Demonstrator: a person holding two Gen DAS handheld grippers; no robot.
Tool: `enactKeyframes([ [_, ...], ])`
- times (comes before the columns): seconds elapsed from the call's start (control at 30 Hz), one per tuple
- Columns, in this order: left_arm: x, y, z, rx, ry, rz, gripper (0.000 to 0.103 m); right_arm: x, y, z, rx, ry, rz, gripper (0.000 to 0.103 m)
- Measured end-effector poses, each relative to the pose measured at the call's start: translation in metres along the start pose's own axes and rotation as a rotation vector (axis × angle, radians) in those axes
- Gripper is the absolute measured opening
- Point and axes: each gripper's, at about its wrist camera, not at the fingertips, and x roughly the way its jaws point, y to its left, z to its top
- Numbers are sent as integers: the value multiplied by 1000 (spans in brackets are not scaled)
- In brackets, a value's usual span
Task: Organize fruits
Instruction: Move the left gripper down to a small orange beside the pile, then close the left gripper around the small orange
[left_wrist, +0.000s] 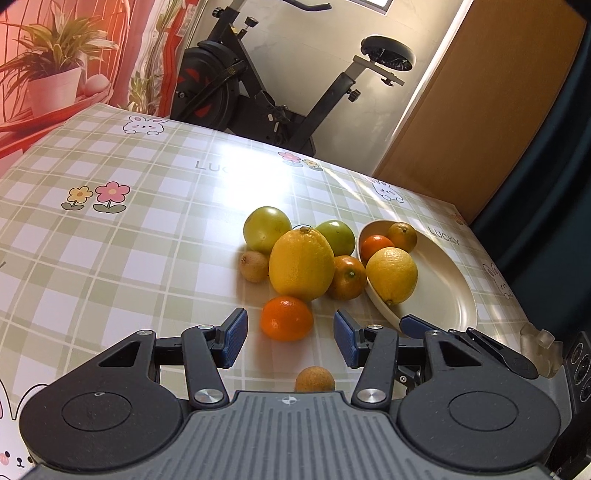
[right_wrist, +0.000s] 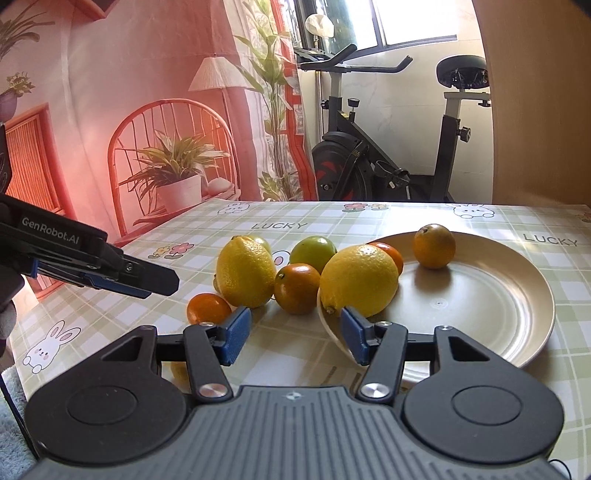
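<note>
Plate (right_wrist: 498, 295) holds one lemon (right_wrist: 358, 280) and two oranges; both grippers part-open, empty

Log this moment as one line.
left gripper: open, facing orange | right gripper: open, empty | plate: three fruits

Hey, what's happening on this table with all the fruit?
A person with two handheld grippers is sorting fruit onto a cream plate. A lemon and two oranges already sit on it; the rest lies beside it. The left gripper hovers open around a loose orange, and the right gripper waits empty at the plate's rim.
</note>
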Motion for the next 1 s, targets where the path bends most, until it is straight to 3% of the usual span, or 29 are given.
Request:
enactKeyframes([
  [0.37,-3,11,-7,-38,-8,-6,53,15,43,-10,-145,81,131,55],
  [0.77,8,16,-1,-63,-10,-17,53,30,45,-7,-138,123,139,54],
  [1.0,23,7,7,-29,2,-27,53,55,49,4,-110,137,125,52],
])
